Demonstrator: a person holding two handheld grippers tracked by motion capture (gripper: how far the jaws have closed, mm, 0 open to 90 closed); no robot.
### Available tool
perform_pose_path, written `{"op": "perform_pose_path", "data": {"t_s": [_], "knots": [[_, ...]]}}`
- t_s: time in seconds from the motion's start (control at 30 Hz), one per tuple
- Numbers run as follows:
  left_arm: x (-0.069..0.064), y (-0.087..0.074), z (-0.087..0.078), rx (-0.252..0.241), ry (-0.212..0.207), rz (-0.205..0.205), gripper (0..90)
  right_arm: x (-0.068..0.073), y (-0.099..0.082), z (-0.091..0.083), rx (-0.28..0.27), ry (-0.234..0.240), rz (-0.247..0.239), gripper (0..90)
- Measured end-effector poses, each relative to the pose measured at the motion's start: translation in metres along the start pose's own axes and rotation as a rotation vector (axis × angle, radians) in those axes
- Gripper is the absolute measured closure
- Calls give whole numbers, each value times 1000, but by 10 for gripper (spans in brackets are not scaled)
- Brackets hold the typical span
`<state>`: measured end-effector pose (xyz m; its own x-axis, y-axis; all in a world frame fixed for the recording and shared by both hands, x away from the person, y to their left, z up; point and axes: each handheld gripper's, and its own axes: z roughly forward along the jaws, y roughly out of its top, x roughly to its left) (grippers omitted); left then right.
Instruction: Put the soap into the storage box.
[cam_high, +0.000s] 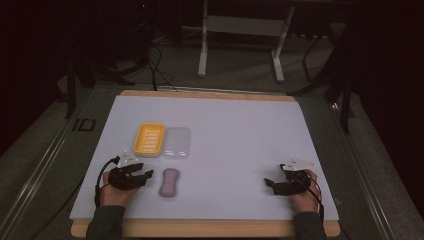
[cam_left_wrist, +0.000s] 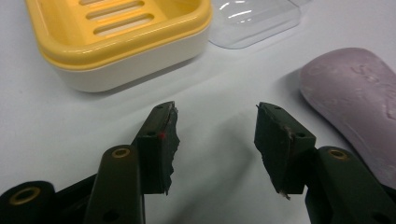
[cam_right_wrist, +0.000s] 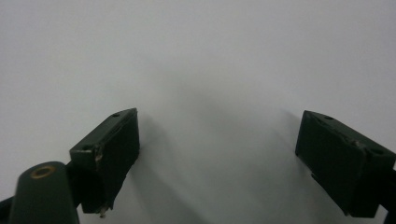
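- Soap bar, pale purple, lies flat on the white table, just nearer the person than the yellow soap dish.
- Clear lid sits touching the dish's right side.
- Left tongs rest just left of the soap and below the dish, jaws spread, nothing between them.
- Right tongs are well to the right of the dish on bare table, jaws wide apart and empty.

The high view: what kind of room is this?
Probably a lab or recording workspace: a white-topped table in a dark room, cables on the floor, and a person holding cabled tongs beside a soap dish.
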<state>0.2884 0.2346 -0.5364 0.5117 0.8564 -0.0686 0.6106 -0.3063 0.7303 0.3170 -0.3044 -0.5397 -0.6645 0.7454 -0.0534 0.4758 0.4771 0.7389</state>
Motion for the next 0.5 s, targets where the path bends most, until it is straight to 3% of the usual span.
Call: {"op": "perform_pose_path", "data": {"t_s": [0.2,0.33,0.5], "knots": [[-7,1,-5,-6,-64,57,520,2,-1,-2,-20,-15,-14,144],[-11,3,-5,-5,-80,78,546,2,-1,-2,-24,-13,-13,144],[-16,3,-4,14,-107,112,657,3,-1,-2,-19,-17,-22,144]]}}
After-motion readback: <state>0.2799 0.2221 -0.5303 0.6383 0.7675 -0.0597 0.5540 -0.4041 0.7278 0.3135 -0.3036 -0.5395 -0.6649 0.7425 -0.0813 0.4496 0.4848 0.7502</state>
